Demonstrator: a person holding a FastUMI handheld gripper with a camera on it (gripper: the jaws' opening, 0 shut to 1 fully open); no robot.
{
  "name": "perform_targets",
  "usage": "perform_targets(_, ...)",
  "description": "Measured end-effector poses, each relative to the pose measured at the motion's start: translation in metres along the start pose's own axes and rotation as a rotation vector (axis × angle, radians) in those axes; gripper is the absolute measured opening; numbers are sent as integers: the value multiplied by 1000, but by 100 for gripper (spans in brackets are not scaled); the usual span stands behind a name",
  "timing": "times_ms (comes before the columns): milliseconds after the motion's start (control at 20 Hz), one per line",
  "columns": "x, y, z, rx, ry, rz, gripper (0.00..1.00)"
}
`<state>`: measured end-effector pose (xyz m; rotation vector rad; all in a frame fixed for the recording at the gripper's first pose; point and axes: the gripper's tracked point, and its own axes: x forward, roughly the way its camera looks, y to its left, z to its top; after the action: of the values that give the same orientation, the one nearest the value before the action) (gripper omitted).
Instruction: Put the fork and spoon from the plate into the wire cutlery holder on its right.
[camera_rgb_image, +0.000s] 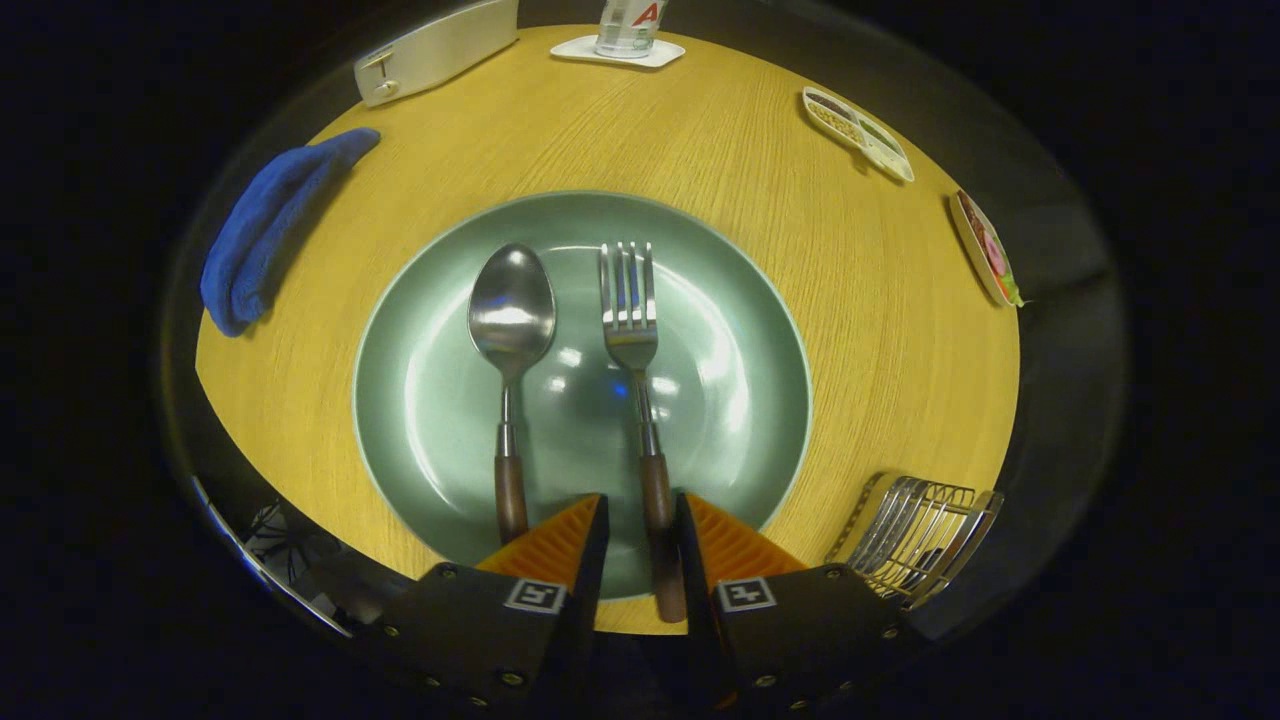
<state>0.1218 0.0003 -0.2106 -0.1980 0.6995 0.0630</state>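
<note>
On the green plate (720, 470), mid-table: one fork (632, 330), tines pointing far, wooden handle running near and passing over the plate's near rim. To its left, on the same plate: one spoon (511, 315), bowl far, wooden handle near, lying parallel to the fork and apart from it. Gripper (642, 525): its two fingers stand either side of the fork's handle, narrowly spread with the handle between them; whether both press on the wood cannot be told, since a thin gap seems to show on the left side. Wire cutlery holder (920, 535): to the right of the plate at the near edge of the table, nothing visibly in it, though its inside is only partly seen. Progress, as judged: neither piece delivered; fork about to be gripped, spoon untouched, so both transfers are left to do. Round wooden table (750, 150): carries all of the above. Outlying items: blue cloth (265, 235), far left; pale oblong case (435, 50), far; glass on a white coaster (625, 40), far; divided snack tray (860, 135), far right; small dish (985, 250) at the right edge.
</note>
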Motion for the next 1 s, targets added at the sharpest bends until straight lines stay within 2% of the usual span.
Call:
perform_targets(50,0,-2,1,-3,0,-3,16)
perform_targets(200,4,-2,2,-12,-23,-30,16)
perform_targets(250,-1,-4,3,-28,-22,-43,6)
perform_targets(650,-14,-8,9,-10,-81,-101,6)
perform_targets(1000,-56,-16,35,59,-190,-132,6)
